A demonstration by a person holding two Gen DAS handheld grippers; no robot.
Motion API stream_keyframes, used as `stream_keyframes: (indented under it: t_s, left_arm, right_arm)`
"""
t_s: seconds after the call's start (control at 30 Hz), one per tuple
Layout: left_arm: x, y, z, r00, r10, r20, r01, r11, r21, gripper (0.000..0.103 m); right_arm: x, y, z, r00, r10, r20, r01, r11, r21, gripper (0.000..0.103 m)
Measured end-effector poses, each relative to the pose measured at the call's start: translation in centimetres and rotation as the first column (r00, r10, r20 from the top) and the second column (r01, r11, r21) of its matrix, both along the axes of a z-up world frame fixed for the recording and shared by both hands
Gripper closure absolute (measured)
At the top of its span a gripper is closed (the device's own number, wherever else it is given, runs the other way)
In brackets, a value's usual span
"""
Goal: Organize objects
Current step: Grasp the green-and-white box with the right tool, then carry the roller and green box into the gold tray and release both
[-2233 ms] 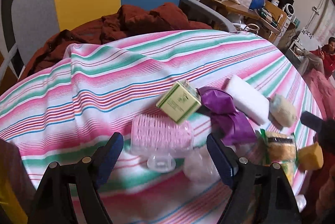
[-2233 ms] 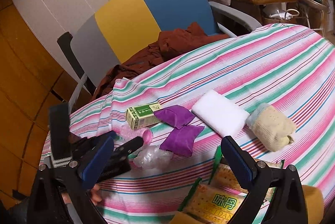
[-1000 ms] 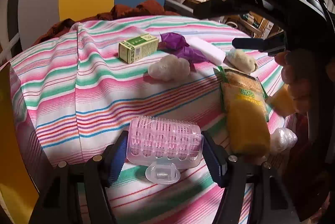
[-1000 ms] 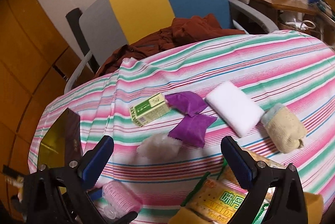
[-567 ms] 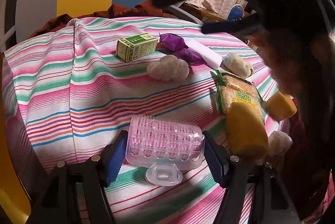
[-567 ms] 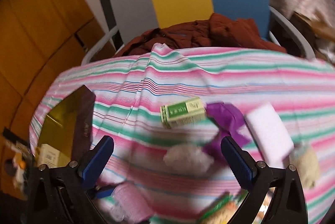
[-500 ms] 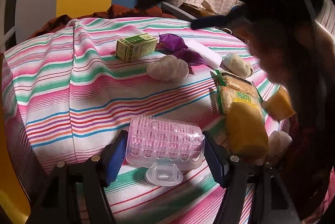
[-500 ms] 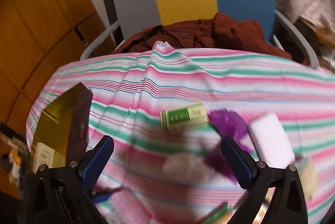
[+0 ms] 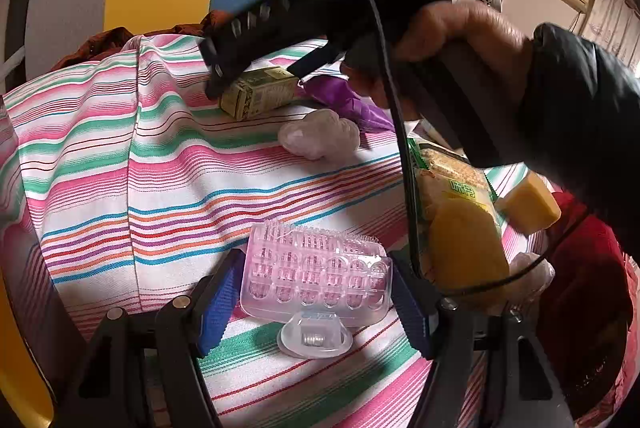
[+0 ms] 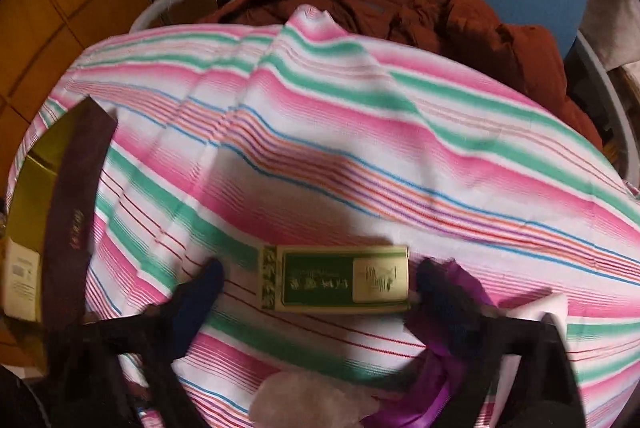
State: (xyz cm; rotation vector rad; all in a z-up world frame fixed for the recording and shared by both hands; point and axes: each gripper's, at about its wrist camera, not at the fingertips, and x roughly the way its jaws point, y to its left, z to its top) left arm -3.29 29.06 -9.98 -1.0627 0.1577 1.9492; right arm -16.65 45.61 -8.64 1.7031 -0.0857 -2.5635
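- Both views: strong fisheye distortion; straight lines bow toward the edges, and the corners fall to black vignette.
- Left wrist view: sharp and bright. Striped tablecloth (image 9: pixel 168 163) evenly lit; white bands near clipping in the lower centre.
- Pink ridged case (image 9: pixel 316 274) shows small specular highlights on its clear plastic.
- Right gripper (image 9: pixel 256 79) and the hand (image 9: pixel 452 39) holding it cast a soft shadow on the cloth below them.
- Right wrist view: motion blur throughout. Print on the green box (image 10: pixel 335 278) is unreadable; stripe edges are smeared.
- Right wrist view, lower part: dimmer, with finger outlines soft and dark.
- Yellow-brown wall panels (image 10: pixel 60 7) look warm and underexposed.
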Motion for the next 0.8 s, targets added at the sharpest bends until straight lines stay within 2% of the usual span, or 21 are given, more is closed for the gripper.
stream_keyframes:
  t_s: [0.2, 0.4, 0.53, 0.8]
  left_arm:
    - [-0.2, 0.0, 0.0, 1.0, -0.003, -0.007, 0.003, 1.0, -0.005, 0.032]
    - [-0.1, 0.1, 0.2, 1.0, -0.002, -0.02, 0.002, 1.0, -0.018, 0.032]
    - [0.1, 0.3, 0.7, 1.0, 0.007, -0.009, -0.007, 1.0, -0.03, 0.032]
    - [1.7, -1.9, 5.7, 0.997, 0.032, -0.073, -0.03, 0.999, 0.041, 0.032]
  right_arm:
    - [1.6, 0.0, 0.9, 0.999, -0.029, -0.044, 0.028, 0.999, -0.025, 0.031]
    - [5.6, 0.1, 5.4, 0.987, -0.06, -0.146, 0.052, 0.997, -0.056, 0.031]
    - [8.6, 0.8, 8.8, 0.967, -0.125, -0.222, 0.11, 0.991, -0.079, 0.031]
    - [13.8, 1.8, 12.4, 0.909, -0.265, -0.323, 0.232, 0.963, -0.137, 0.031]
